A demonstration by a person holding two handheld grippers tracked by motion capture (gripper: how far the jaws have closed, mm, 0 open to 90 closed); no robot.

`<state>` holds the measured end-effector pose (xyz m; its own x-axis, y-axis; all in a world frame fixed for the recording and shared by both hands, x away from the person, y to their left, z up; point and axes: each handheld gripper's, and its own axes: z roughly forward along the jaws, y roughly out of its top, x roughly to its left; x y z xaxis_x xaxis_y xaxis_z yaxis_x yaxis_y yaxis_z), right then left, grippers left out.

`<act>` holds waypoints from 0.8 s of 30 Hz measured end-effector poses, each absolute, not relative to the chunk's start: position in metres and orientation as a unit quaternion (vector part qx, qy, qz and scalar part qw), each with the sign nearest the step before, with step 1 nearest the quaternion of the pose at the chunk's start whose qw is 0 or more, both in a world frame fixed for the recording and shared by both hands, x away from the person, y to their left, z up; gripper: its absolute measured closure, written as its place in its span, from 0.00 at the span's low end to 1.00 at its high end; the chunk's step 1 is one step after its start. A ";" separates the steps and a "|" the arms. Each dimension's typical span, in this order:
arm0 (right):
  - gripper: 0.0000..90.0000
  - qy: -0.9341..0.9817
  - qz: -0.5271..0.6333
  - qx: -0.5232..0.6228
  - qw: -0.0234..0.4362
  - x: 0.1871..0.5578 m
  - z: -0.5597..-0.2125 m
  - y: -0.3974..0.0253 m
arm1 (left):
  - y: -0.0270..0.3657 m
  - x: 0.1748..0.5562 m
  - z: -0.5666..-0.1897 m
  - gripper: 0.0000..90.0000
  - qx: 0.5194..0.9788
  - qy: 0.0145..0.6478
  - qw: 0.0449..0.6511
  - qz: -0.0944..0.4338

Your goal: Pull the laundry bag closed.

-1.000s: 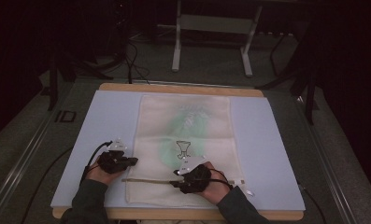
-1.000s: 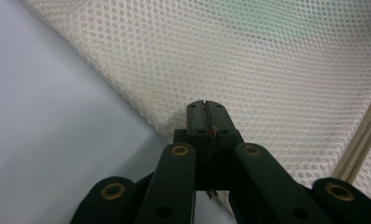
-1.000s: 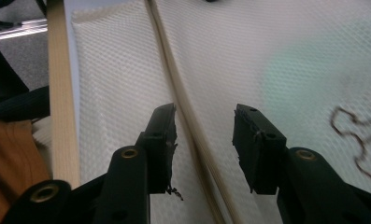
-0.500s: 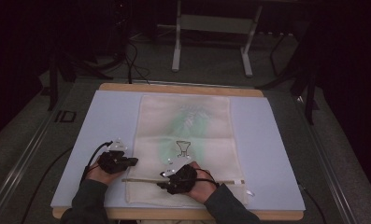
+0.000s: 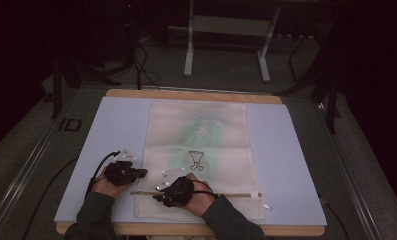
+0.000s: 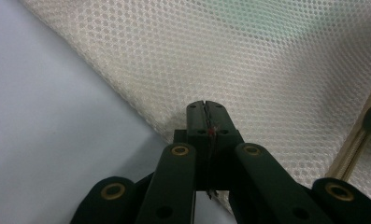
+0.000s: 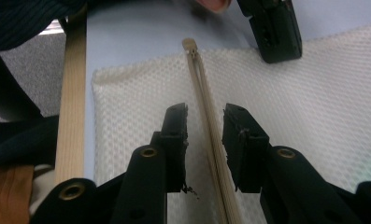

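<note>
Mesh bag [image 5: 198, 160]: a cream, fine-mesh laundry-type bag lying flat on the pale blue mat [image 5: 296, 165], lengthwise away from the person, with a faint green tint and a small printed emblem near its middle. A beige zipper [image 7: 211, 140] runs across the bag near the edge closest to the person; in the right gripper view its end stop lies just short of the bag's side edge.

Left gripper [image 6: 205, 109]: jaws pressed together on the side edge of the mesh bag, where the fabric meets the mat. In the high view it [image 5: 131, 172] sits at the bag's left edge, held by the left hand [image 5: 108, 182].

Right gripper [image 7: 205, 123]: jaws apart, straddling the zipper line, one jaw on each side of it, with the mesh beneath. In the high view it [image 5: 173, 192] rests over the zipper strip, close to the left gripper.

The mat covers a wooden table [image 5: 196, 94], whose edge shows along the far side.
</note>
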<state>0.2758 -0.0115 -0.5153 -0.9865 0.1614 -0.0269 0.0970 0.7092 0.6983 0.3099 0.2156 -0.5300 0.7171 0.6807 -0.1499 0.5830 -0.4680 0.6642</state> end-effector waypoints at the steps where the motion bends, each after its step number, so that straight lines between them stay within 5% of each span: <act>1: 0.79 0.923 0.377 0.068 0.043 0.276 -0.517 -0.008 | 0.216 0.310 -0.530 0.99 0.854 0.370 0.360 0.068; 24: 0.86 0.922 0.381 0.059 0.048 0.280 -0.523 0.043 | 0.222 0.311 -0.530 0.99 0.846 0.382 0.369 0.055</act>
<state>0.2796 0.0433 -0.5228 -0.9885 0.1450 -0.0427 0.0726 0.7033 0.7071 0.3110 0.2221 -0.5303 0.7024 0.6864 -0.1882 0.6047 -0.4361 0.6665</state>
